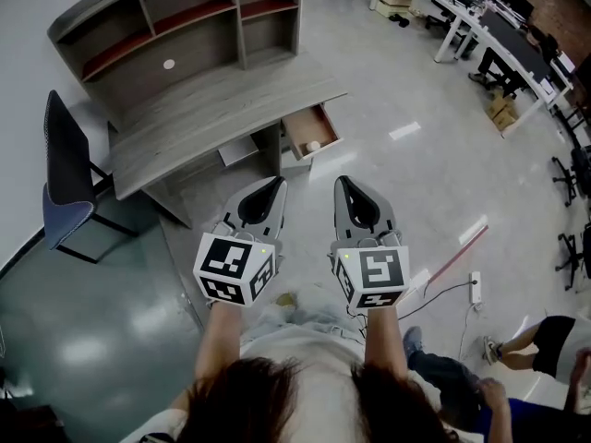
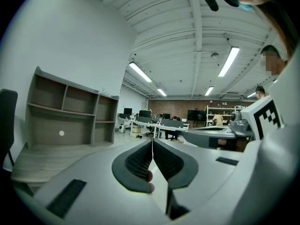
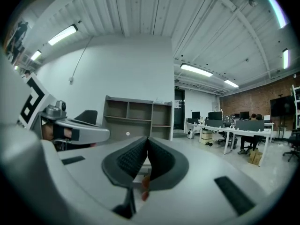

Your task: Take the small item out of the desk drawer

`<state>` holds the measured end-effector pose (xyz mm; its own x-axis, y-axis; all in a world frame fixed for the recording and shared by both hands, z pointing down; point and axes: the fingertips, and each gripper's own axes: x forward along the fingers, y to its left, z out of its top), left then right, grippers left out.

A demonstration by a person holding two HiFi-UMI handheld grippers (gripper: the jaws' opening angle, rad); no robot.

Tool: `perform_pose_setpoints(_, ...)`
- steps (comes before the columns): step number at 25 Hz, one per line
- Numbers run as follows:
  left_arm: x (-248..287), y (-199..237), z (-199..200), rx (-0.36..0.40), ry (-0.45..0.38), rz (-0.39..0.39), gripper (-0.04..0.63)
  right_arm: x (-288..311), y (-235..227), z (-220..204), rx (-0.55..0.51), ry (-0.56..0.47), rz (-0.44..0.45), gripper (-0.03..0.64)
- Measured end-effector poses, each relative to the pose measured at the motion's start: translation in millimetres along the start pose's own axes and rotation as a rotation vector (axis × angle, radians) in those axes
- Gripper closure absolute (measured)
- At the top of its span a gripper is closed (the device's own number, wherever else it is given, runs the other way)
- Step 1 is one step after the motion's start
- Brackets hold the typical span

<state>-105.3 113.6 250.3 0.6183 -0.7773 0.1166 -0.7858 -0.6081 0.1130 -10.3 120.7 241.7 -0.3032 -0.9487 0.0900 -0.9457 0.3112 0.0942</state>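
Our left gripper [image 1: 273, 186] and right gripper [image 1: 345, 188] are both sitting closed and empty as we are holding the two side by side above the floor [image 1: 416, 183], well apart from the one wooden desk [image 1: 212, 109]. Its single open drawer [image 1: 301, 129] is showing one small pale round item [image 1: 313, 146] lying toward the pulled-out end. One dark chair [image 1: 65, 183] is standing beside the desk.

Your right gripper [image 3: 147, 142], jaws together, empty, below the shelf [image 3: 138, 117], left gripper [image 3: 75, 131] at the shelf's left, desks [image 3: 229, 129] at its right.
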Motion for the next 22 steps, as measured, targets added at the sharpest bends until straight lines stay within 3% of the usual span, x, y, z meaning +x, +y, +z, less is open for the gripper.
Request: perform_pose_setpoints(22, 133, 59, -3, 0.002, 0.059, -0.055, 0.578, 118, -70, -29, 0.015, 0.071, -0.031, 0.589)
